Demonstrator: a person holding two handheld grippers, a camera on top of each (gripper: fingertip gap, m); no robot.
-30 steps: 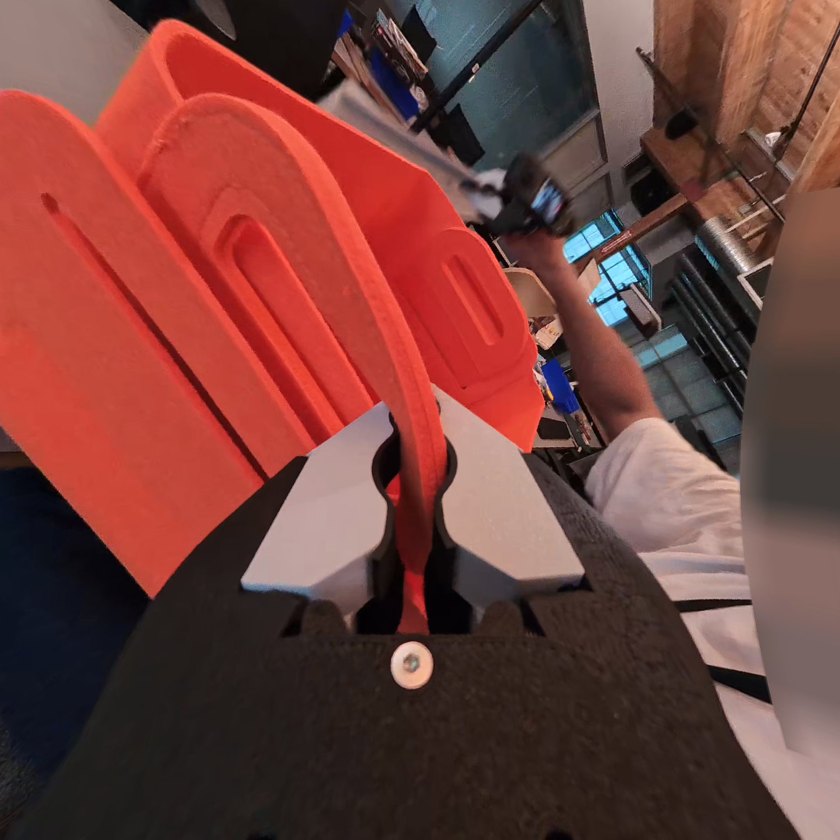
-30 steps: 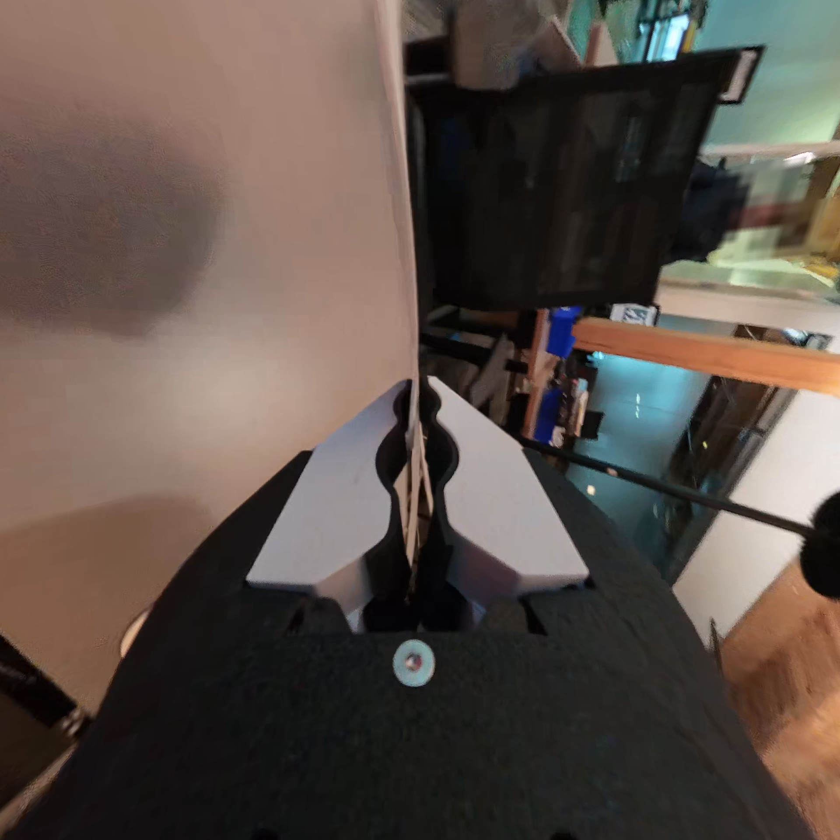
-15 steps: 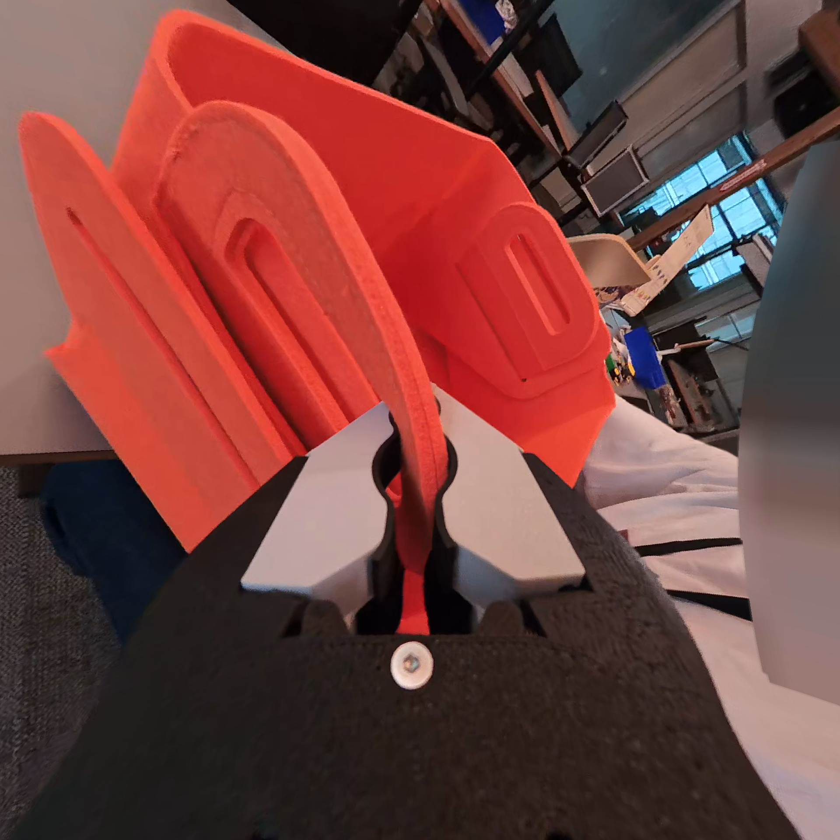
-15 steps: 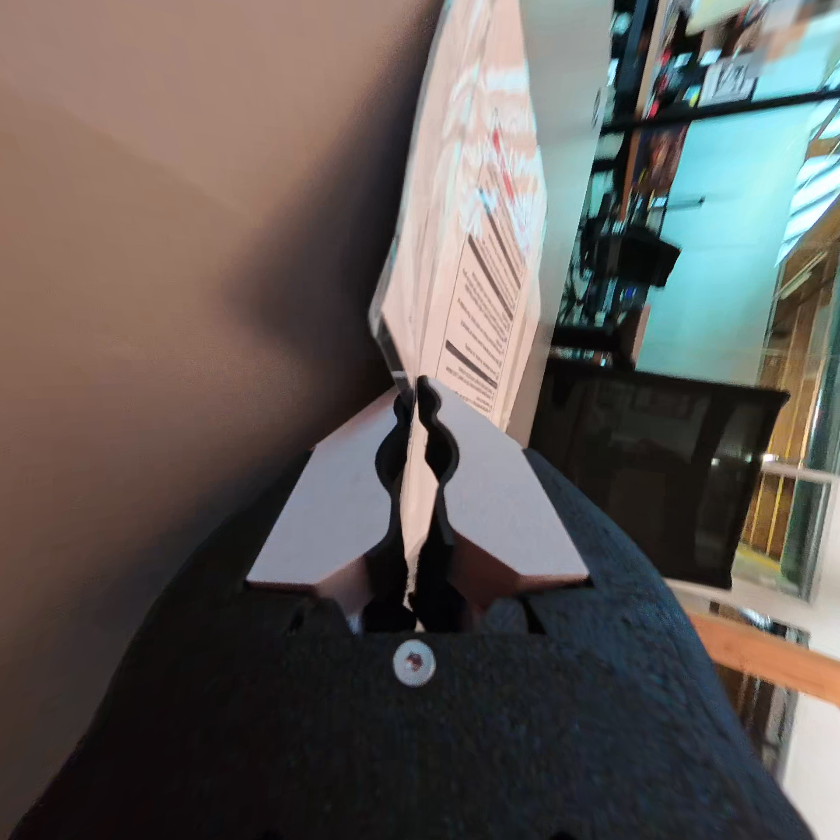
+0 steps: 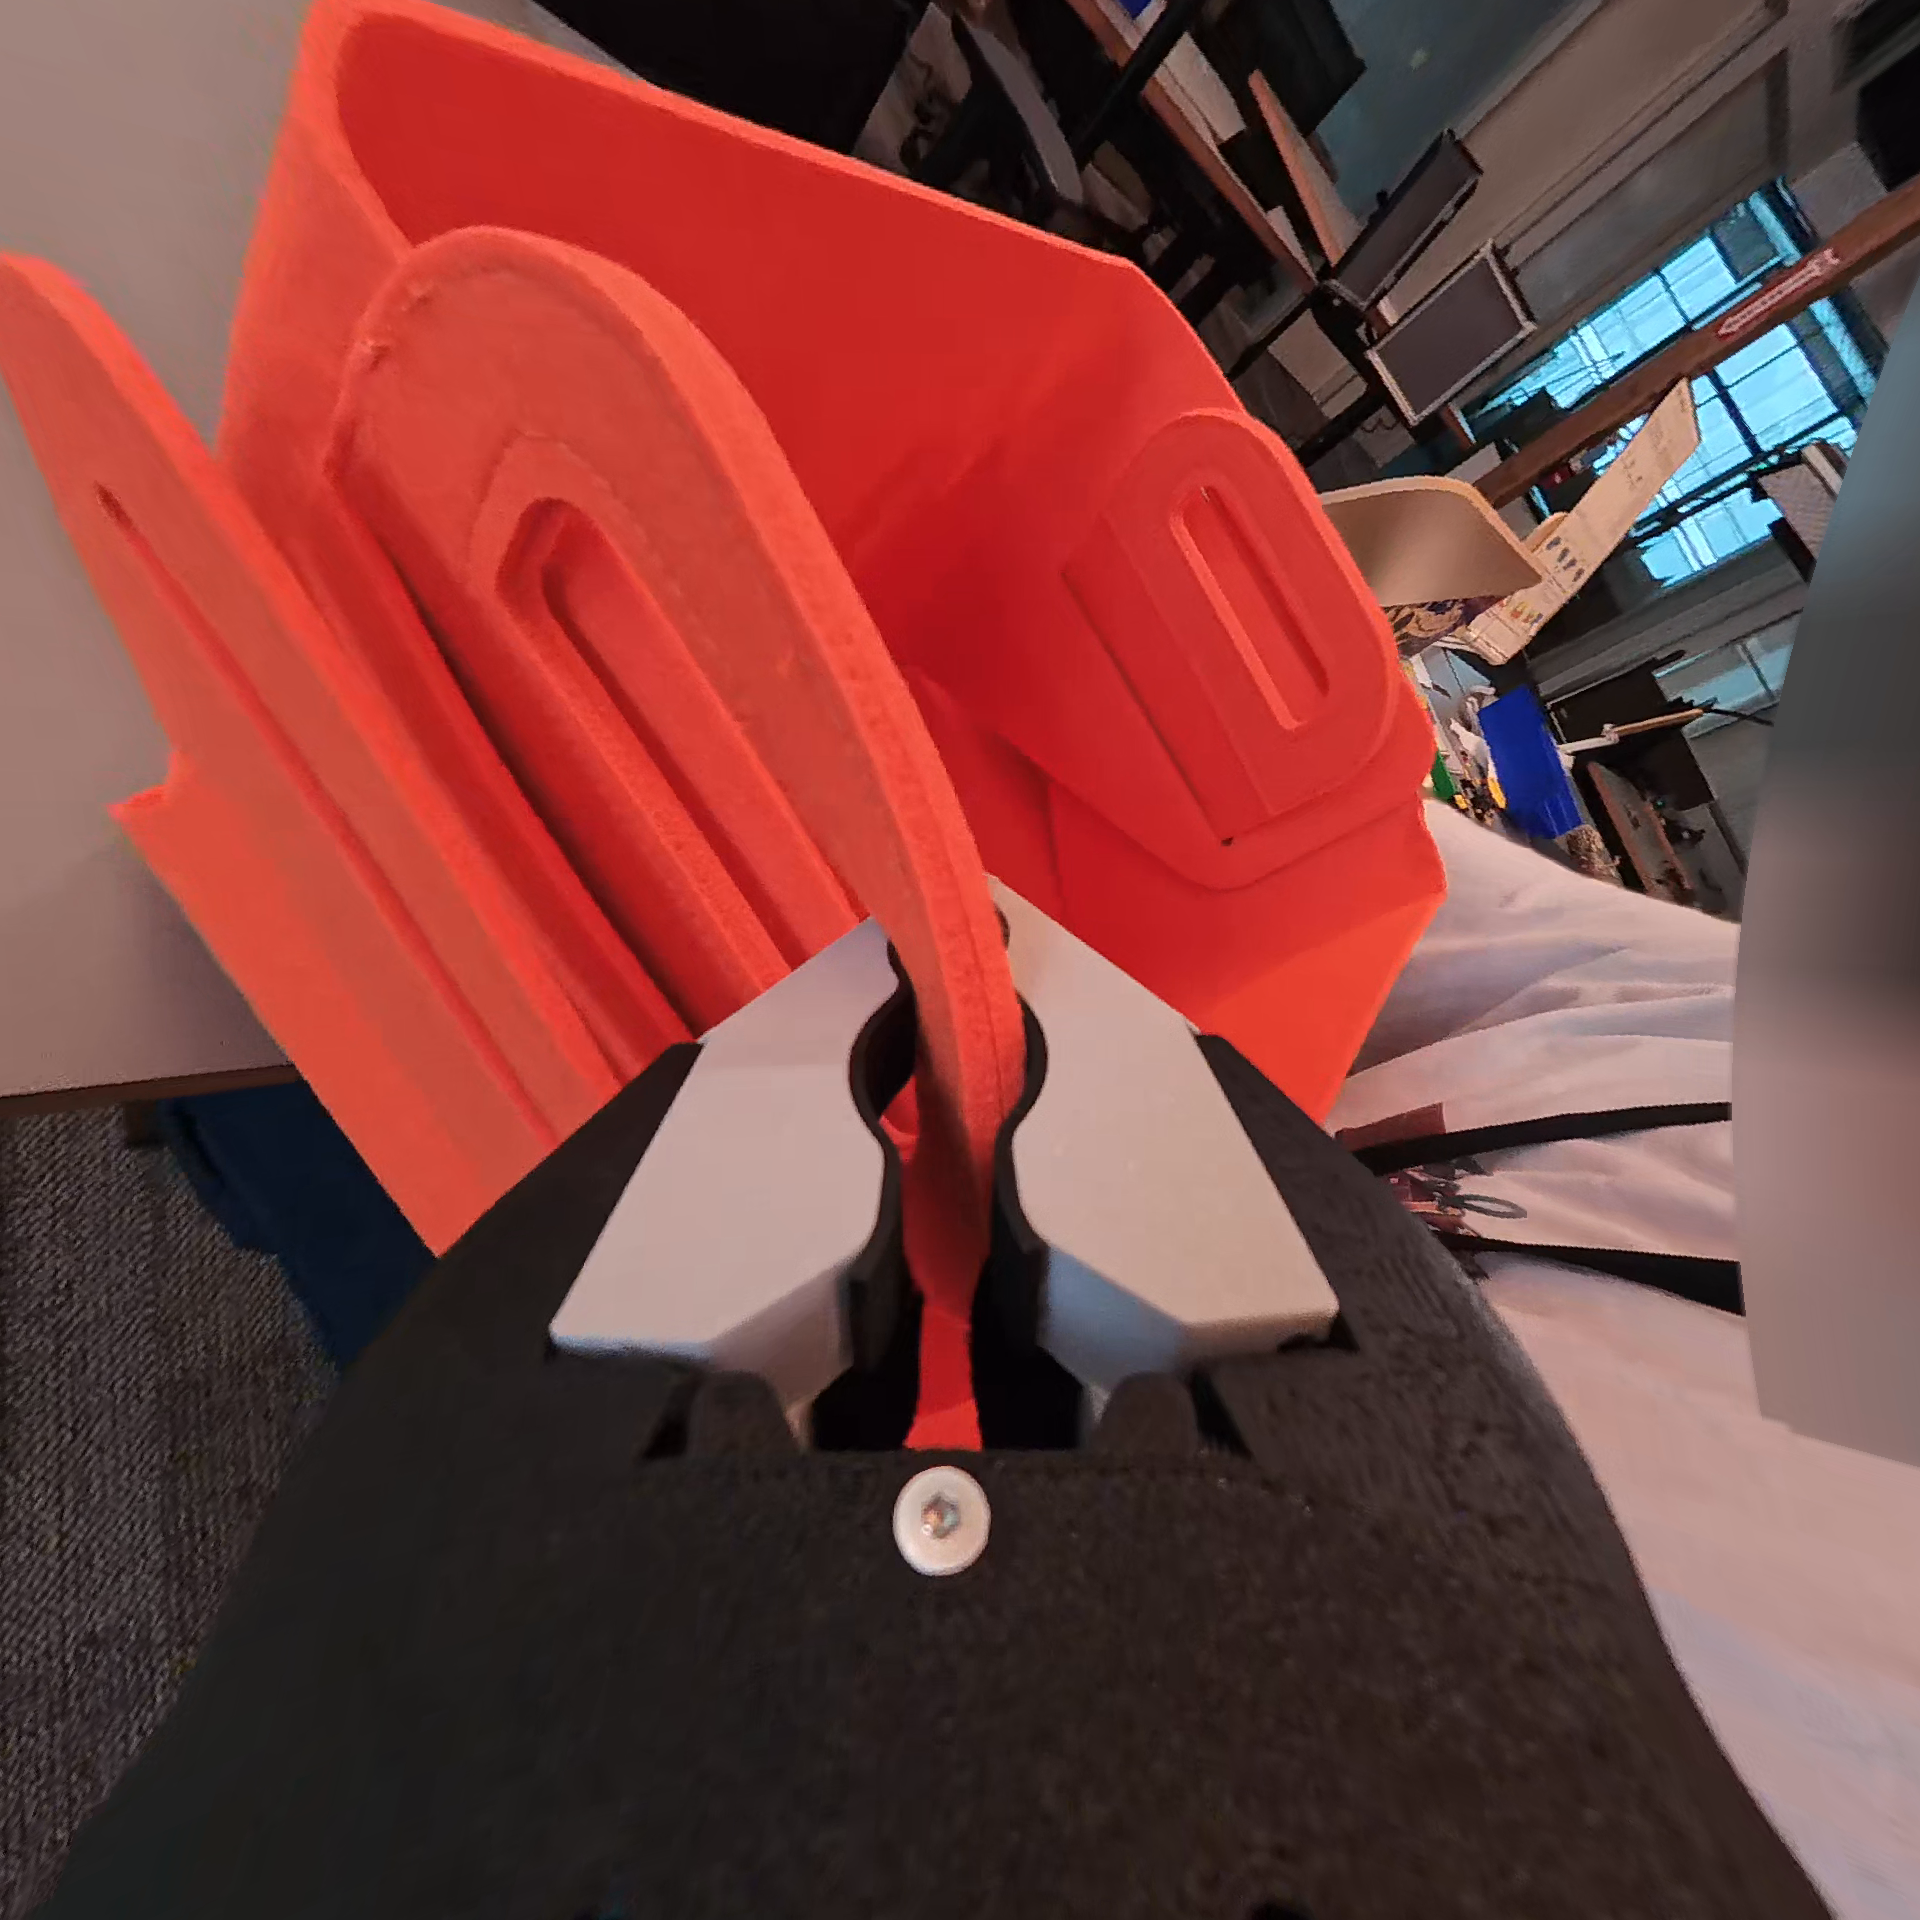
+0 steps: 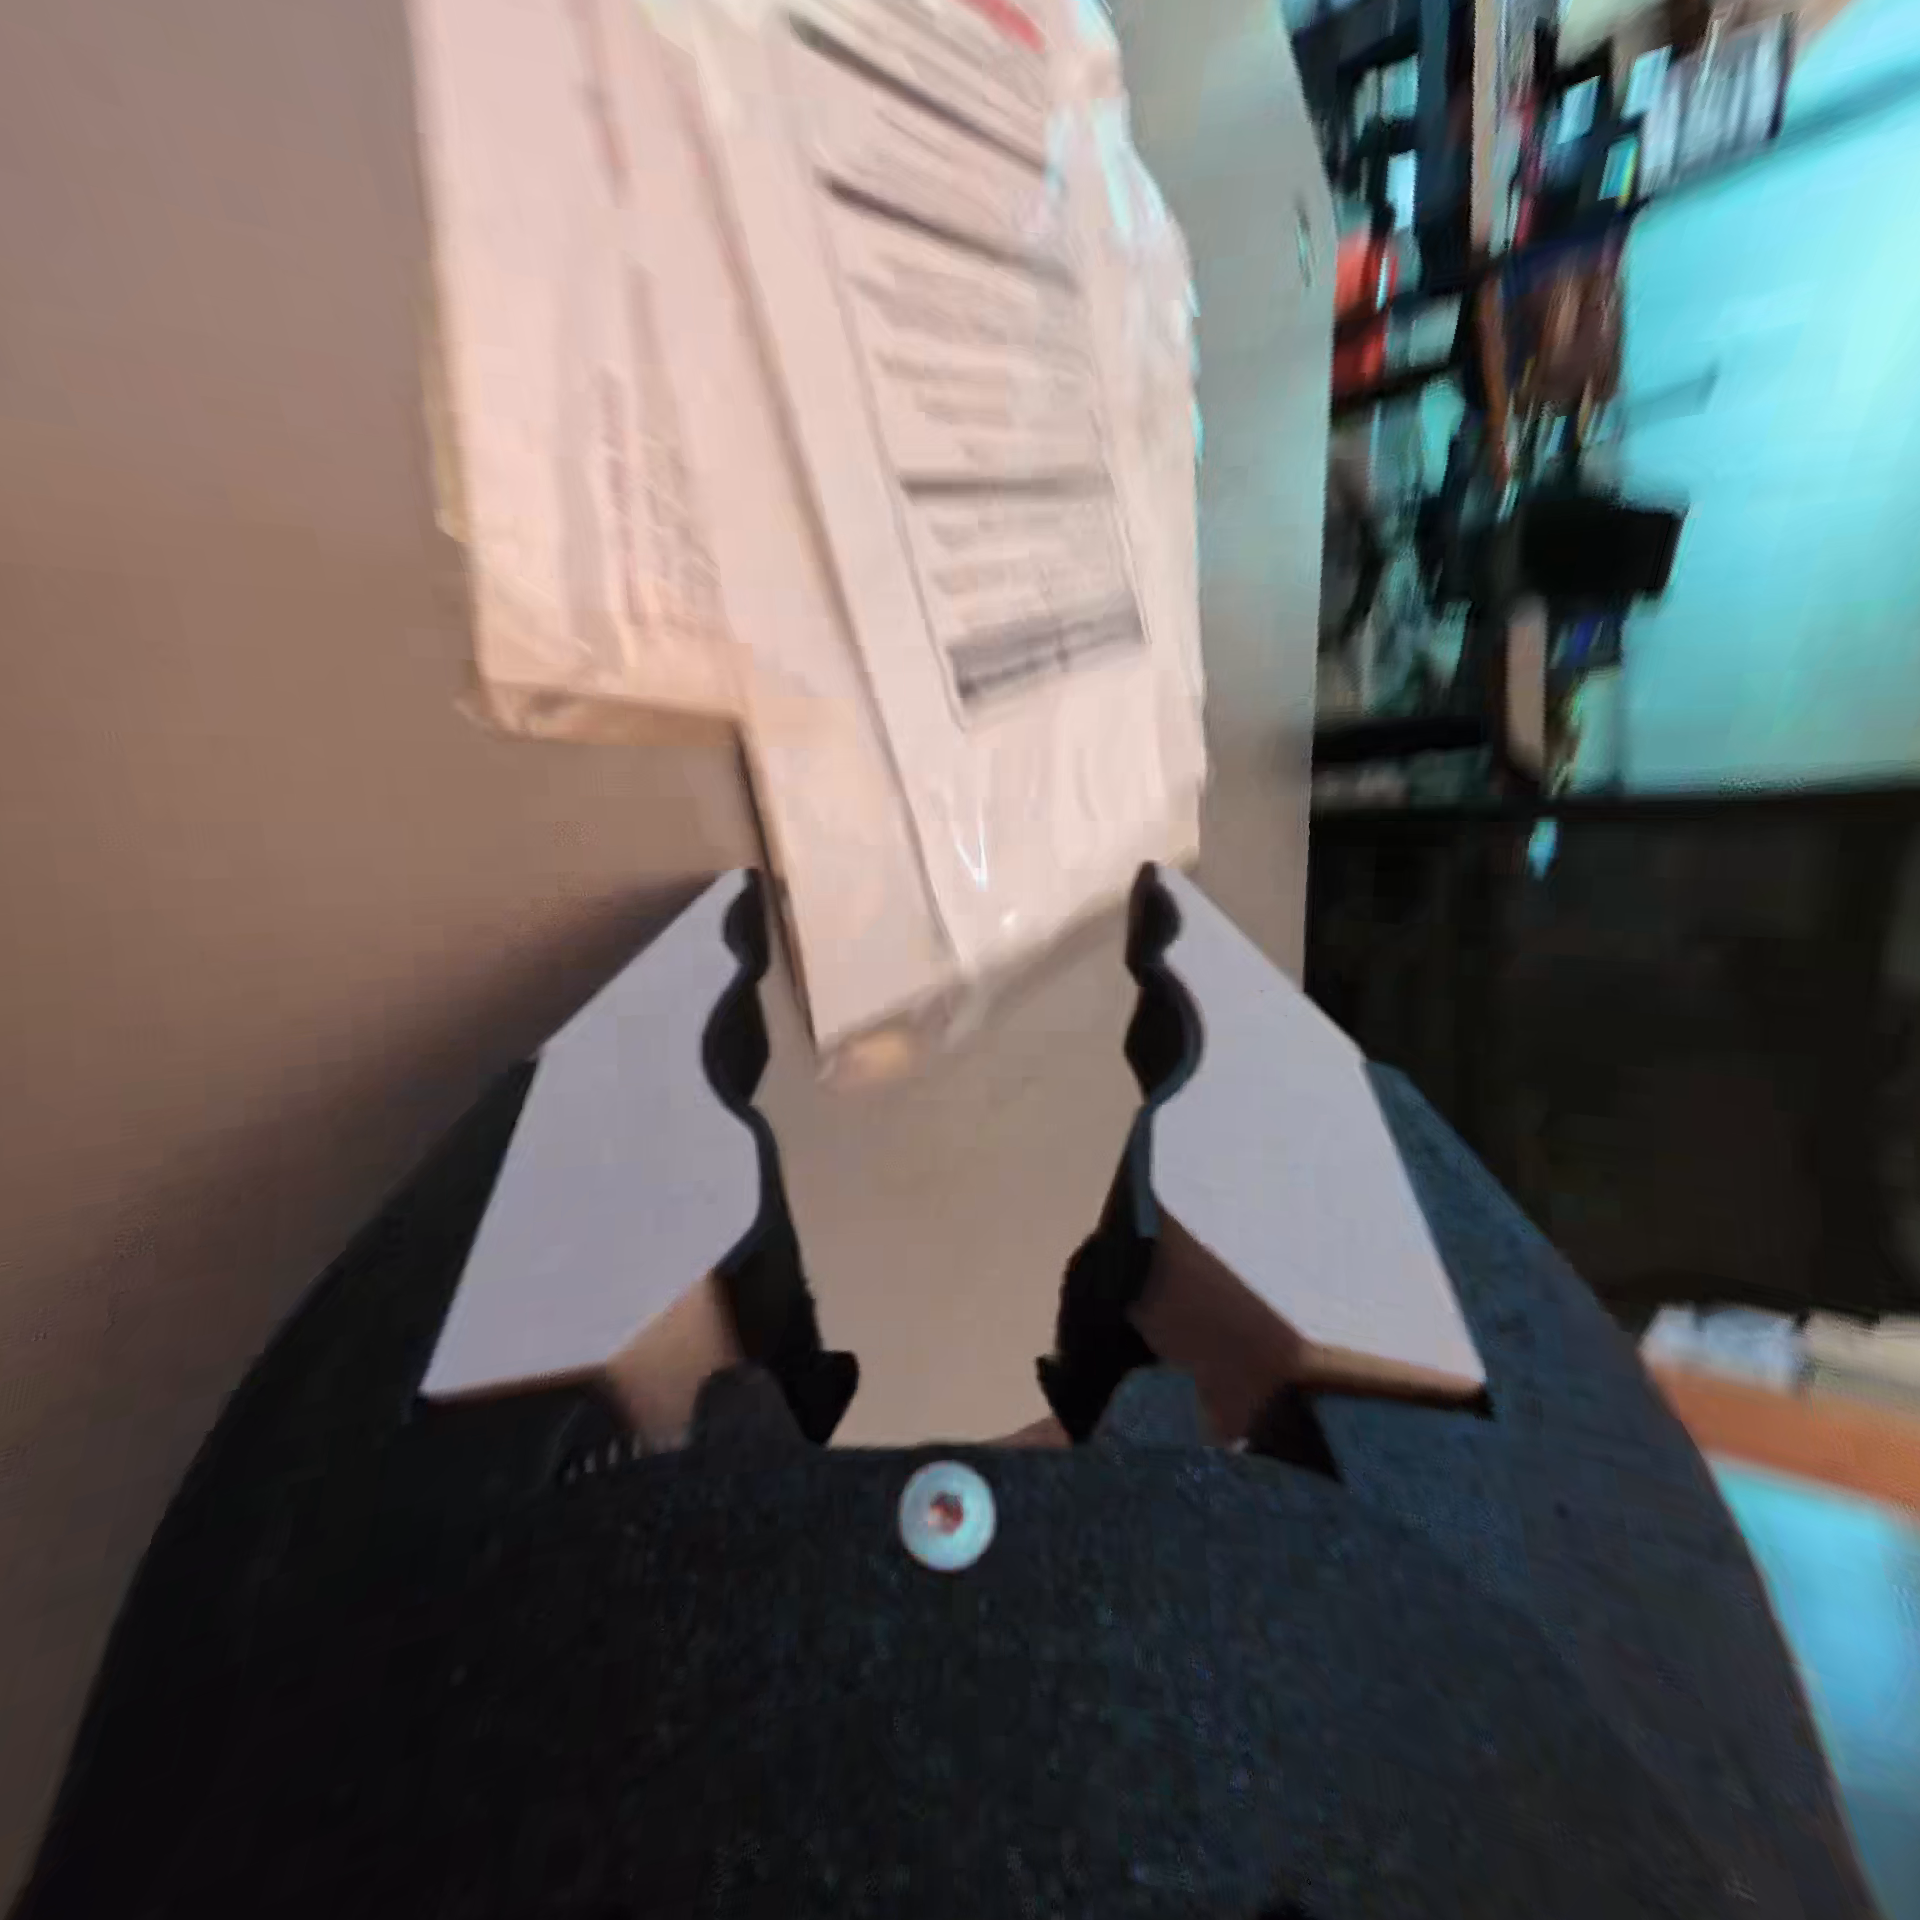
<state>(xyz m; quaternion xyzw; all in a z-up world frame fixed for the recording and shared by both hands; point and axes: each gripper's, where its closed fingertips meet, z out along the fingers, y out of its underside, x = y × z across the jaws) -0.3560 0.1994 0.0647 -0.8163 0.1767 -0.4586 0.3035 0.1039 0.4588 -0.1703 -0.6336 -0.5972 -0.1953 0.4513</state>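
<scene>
My left gripper (image 5: 948, 940) is shut on the curved handle strap (image 5: 883, 665) of an orange felt bag (image 5: 831, 343). The bag has slotted flaps and a second handle tab (image 5: 1236, 644) on its far side. It hangs partly over the edge of a pale table (image 5: 94, 935). My right gripper (image 6: 945, 894) is open. A clear plastic packet holding printed white papers (image 6: 852, 436) lies just past its fingertips on a pale table surface (image 6: 208, 520), its near corner between the jaws. The view is blurred.
A person in a white shirt (image 5: 1621, 1143) is close on the right of the left wrist view. Dark carpet (image 5: 125, 1351) lies below the table edge. Shelves, windows and a dark chair back (image 6: 1610, 1039) stand in the background. There is about 60 cm between the tips of the two grippers.
My right gripper has opened and let go of the paper packet, which now lies on the table. My left gripper keeps its hold on the bag handle, and the bag has shifted slightly.
</scene>
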